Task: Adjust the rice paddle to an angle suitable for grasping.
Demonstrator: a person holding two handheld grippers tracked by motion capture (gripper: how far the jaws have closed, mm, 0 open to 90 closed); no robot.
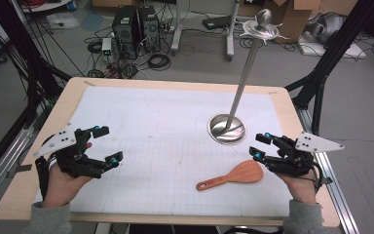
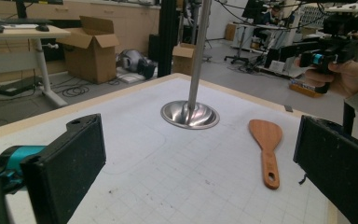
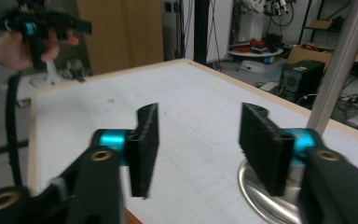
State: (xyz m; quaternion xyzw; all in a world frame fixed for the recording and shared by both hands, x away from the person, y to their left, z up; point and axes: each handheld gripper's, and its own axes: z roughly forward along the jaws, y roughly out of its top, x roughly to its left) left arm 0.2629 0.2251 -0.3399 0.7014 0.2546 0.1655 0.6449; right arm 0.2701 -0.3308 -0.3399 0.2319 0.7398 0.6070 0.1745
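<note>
A wooden spatula [image 1: 233,175] lies flat on the white gridded mat, handle toward the front; in the left gripper view the spatula [image 2: 266,144] lies ahead to the right. A metal stand with a round base [image 1: 227,129] and a tall pole [image 1: 246,73] stands behind it. My right gripper [image 1: 261,146] hovers just right of the spatula's blade, open, with nothing between its jaws [image 3: 204,144]. At the mat's left side my left gripper [image 1: 104,144] is held open and holds nothing [image 2: 200,172].
The mat [image 1: 165,122] covers a wooden table [image 1: 44,146] with black frame posts at its sides. Computers, cables and boxes sit on the floor beyond the far edge. The stand's pole [image 3: 340,60] rises close to my right gripper.
</note>
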